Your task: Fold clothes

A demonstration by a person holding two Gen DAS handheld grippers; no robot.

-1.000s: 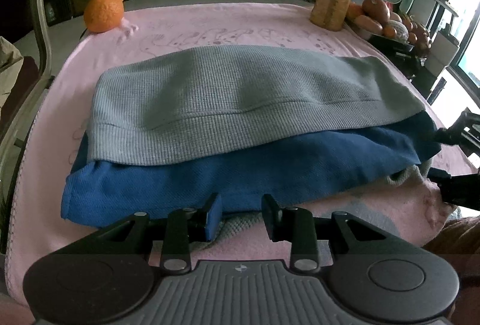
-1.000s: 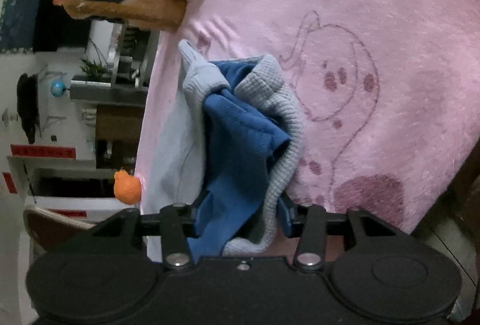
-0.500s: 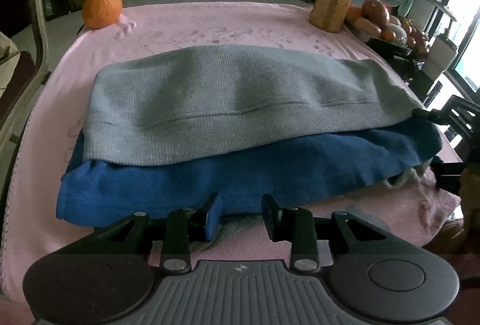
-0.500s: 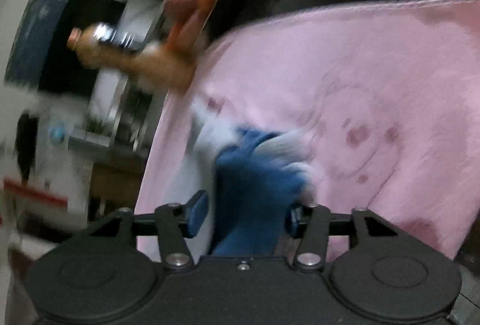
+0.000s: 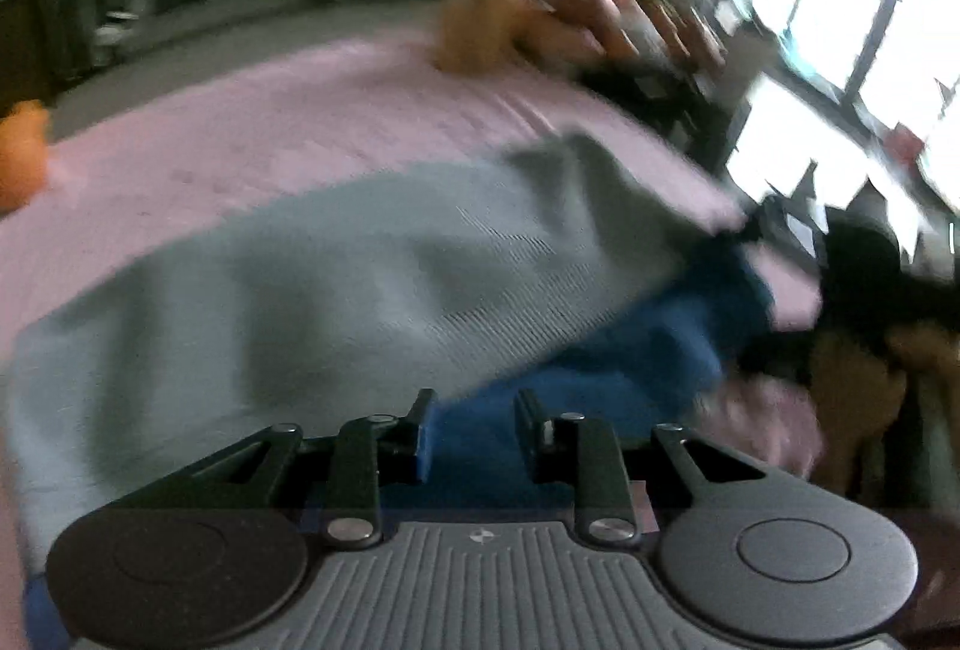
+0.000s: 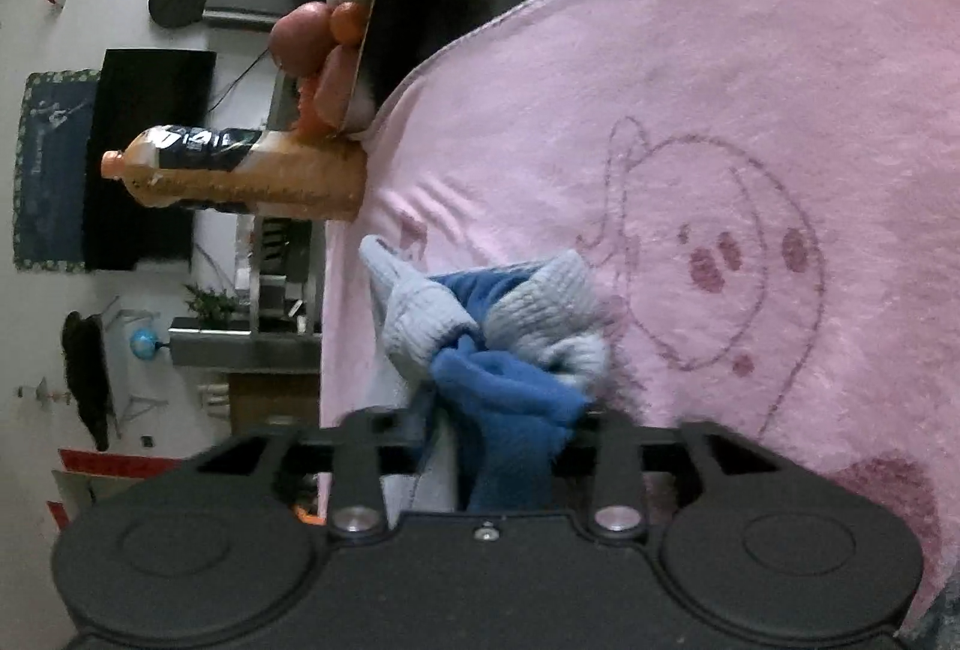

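A garment with a grey knit side point(image 5: 300, 290) and a blue side point(image 5: 630, 350) lies across a pink blanket point(image 5: 300, 110); the left wrist view is heavily blurred. My left gripper point(image 5: 474, 431) is at the garment's near edge, and blue cloth fills the narrow gap between its fingers. In the right wrist view my right gripper point(image 6: 498, 428) is shut on a bunched end of blue fabric point(image 6: 504, 398) and grey ribbed cuff point(image 6: 552, 320), held above the pink blanket point(image 6: 720, 110). The garment's right end looks pulled up and creased.
A tall bottle point(image 6: 240, 176) stands at the blanket's far edge beside a dark tray of fruit point(image 6: 342, 20). An orange toy point(image 5: 21, 152) sits at the far left of the blanket. Shelves and a bright window lie beyond.
The left gripper has swung forward and to the right, and blue cloth now lies between its fingers. The right gripper has pulled the bunched end along; the garment's right side is raised and creased.
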